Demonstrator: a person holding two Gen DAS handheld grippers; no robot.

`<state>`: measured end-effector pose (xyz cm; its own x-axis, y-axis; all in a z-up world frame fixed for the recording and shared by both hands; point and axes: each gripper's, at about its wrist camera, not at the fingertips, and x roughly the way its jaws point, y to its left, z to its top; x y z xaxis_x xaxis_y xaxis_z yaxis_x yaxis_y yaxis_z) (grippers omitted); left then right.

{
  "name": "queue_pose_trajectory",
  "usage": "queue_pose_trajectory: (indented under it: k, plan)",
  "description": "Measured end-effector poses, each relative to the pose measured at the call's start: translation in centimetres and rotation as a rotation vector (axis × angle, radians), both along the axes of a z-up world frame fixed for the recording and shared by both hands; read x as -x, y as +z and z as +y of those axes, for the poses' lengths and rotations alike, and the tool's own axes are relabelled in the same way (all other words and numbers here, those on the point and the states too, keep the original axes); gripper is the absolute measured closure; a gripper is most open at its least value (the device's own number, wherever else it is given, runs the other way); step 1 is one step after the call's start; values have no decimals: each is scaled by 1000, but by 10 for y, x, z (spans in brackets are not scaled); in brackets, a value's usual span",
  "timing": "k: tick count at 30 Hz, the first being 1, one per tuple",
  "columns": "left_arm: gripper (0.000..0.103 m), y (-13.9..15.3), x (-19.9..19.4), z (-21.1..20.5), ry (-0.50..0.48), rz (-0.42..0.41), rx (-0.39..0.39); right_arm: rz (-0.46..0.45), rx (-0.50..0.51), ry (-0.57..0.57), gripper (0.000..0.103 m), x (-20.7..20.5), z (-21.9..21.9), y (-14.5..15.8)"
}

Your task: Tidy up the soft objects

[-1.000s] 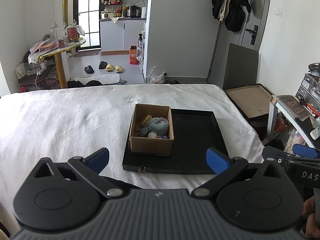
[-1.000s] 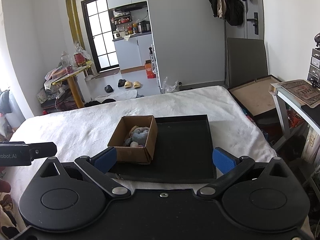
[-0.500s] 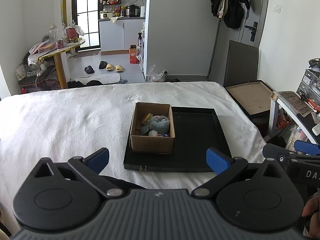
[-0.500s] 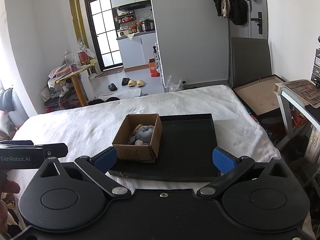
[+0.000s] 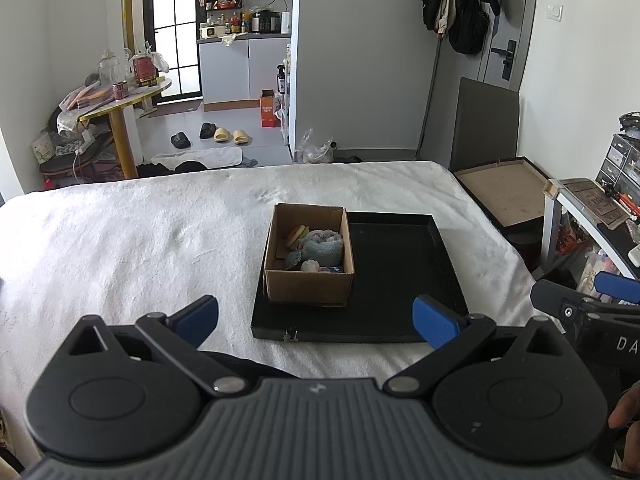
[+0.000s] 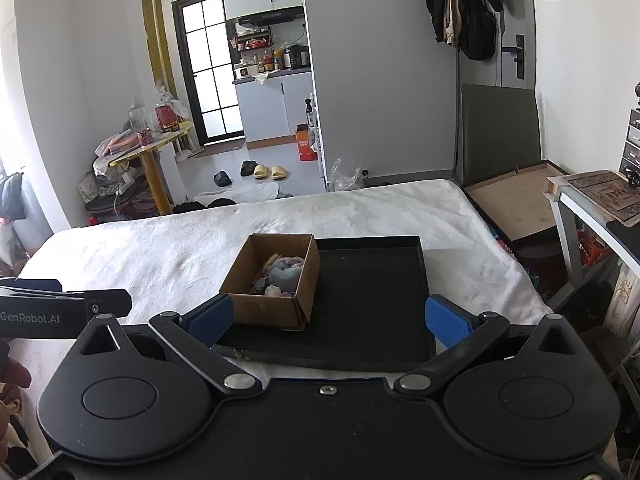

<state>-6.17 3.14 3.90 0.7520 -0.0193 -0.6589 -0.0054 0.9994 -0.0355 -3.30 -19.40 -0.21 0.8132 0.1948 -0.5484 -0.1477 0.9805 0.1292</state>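
A brown cardboard box [image 5: 310, 284] stands on the left part of a black tray [image 5: 400, 276] on a white bed cover. Inside it lie several soft things: a burger-shaped plush [image 5: 298, 235], a rolled blue-grey towel [image 5: 323, 249] and small pieces at the front. The box [image 6: 268, 304] and tray [image 6: 372, 292] also show in the right wrist view. My left gripper [image 5: 316, 316] is open and empty, held back from the tray's near edge. My right gripper [image 6: 328, 318] is open and empty, also short of the tray.
The white bed cover [image 5: 120, 248] spreads left of the tray. A desk with clutter [image 5: 592, 208] and a brown board [image 5: 504, 194] stand to the right of the bed. A yellow round table [image 5: 120, 104] and slippers [image 5: 228, 135] are beyond the bed.
Both grippers have drawn back and lifted a little, so the box and tray sit slightly farther off. Both stay open and empty.
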Motion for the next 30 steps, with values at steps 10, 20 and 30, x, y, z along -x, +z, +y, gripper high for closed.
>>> queue_pose_trajectory:
  k: [10,20,30]
  plan:
    - [0,0,0,1,2,0,-3,5,0,4,0,-2,0,-2]
    - [0,-3,1,5,-1,6,7,9,2,3,0,-1,0,-5]
    - [0,-4,1,1,6,10,6,15,8,7,0,-1,1,-7]
